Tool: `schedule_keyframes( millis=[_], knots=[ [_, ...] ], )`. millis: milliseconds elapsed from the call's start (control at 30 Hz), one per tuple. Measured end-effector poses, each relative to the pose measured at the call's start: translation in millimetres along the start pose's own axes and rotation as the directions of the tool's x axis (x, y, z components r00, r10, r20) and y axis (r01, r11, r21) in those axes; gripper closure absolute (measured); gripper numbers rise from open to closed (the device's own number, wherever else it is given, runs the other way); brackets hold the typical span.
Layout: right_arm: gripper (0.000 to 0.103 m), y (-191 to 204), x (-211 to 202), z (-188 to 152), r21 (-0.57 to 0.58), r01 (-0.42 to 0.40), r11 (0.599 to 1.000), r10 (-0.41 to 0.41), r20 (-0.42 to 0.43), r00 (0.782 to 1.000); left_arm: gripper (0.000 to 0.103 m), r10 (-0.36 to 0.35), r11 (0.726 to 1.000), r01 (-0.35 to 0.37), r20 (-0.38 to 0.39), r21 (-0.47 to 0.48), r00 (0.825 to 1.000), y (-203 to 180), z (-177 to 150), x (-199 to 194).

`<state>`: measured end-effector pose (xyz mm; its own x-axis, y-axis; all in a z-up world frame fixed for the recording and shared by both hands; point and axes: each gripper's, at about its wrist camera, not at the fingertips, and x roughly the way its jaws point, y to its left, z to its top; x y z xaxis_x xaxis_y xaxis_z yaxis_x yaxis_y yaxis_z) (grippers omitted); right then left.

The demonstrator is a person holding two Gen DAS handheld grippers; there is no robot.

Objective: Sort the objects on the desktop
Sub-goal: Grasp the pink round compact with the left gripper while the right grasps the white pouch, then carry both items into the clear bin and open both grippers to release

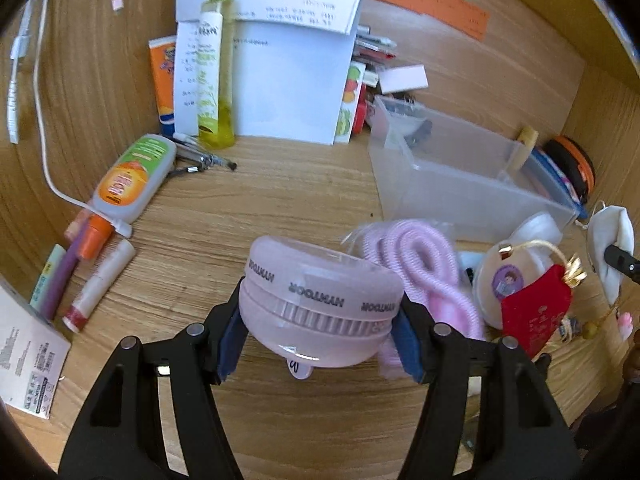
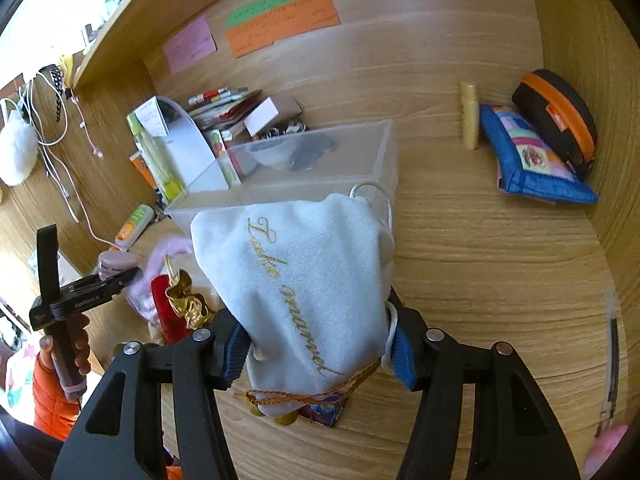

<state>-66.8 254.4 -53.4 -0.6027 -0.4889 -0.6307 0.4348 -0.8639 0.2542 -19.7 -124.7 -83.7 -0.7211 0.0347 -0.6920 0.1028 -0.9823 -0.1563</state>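
Observation:
My left gripper (image 1: 320,320) is shut on a round pink device (image 1: 320,280) marked HYNTOOR, its blue pads pressing on both sides, and holds it above the wooden desk. The same device (image 2: 114,262) shows at the left of the right wrist view. My right gripper (image 2: 318,344) is shut on a white velvet pouch (image 2: 304,272) with gold script, lifted in front of a clear plastic bin (image 2: 312,168). A gold cord hangs below the pouch. That pouch (image 1: 610,240) also appears at the right edge of the left wrist view, beside the bin (image 1: 460,176).
A pink coiled cord (image 1: 416,256), a red charm (image 1: 534,312) and a round white tag lie near the bin. Lotion tube (image 1: 132,176), green spray bottle (image 1: 214,72) and papers stand back left. A blue pouch (image 2: 532,160) and black-orange case (image 2: 560,116) sit back right.

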Motion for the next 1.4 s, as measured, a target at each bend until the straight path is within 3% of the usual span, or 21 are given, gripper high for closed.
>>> schedule_keyframes(
  millis=[333,833,1400],
  knots=[
    [0.048,5.6,-5.4,13.6,-0.048,0.032,0.998,-0.029,0.049,0.998,0.04,-0.021,0.999,0.019,0.053,0.031,0.998,-12.4,10.8,-16.4],
    [0.047,33.0,32.4,37.0,-0.268,0.161,0.95,-0.146,0.074,0.986,0.04,-0.126,0.989,0.118,0.097,0.087,0.987,-52.8,43.2,-15.7],
    [0.042,43.8,76.1,67.4,-0.351,0.193,0.916,-0.182,0.066,0.981,0.04,-0.167,0.967,0.166,-0.009,0.193,0.986,-102.8,85.5,55.9]
  ],
)
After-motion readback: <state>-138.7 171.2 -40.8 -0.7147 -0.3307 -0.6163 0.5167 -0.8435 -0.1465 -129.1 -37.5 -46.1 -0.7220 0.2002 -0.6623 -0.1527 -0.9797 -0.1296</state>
